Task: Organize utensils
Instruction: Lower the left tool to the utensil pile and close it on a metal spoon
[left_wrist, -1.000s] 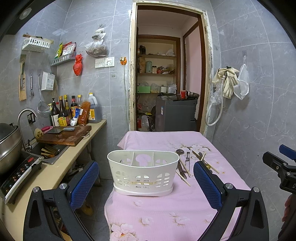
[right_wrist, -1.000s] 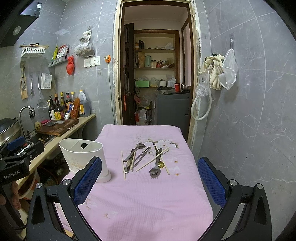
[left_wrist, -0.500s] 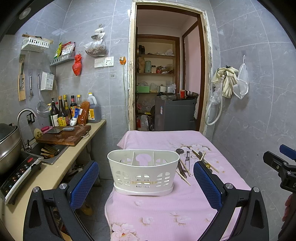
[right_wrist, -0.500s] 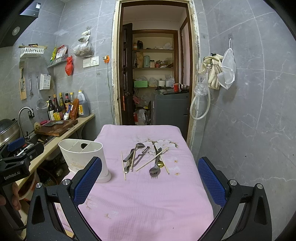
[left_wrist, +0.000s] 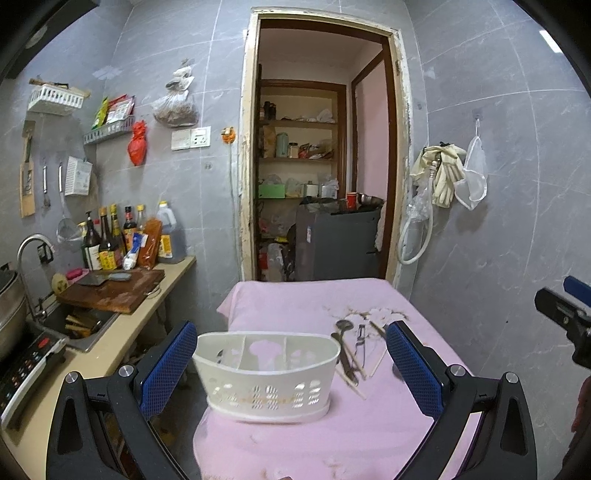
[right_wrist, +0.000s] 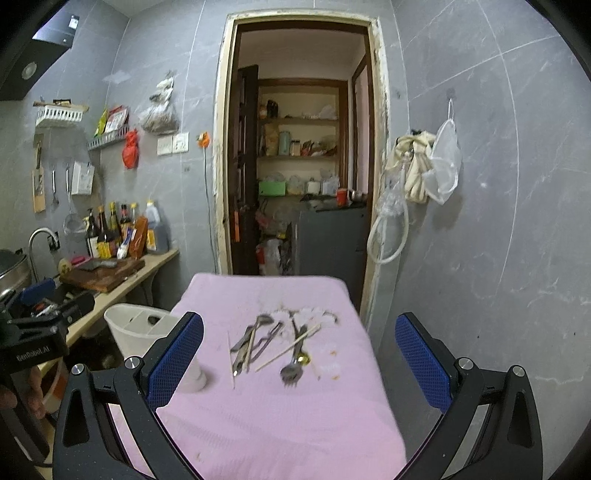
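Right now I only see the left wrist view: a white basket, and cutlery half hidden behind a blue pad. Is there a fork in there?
Observer: Yes. The right wrist view shows a fork at the near end of the cutlery, with its tines toward the camera.
Operator: Is the other gripper holding anything?
Observer: No. The right gripper is open, with nothing between its pads.
Operator: What carries my camera?
Observer: A hand holds the left gripper from below. It shows at the left edge of the right wrist view.
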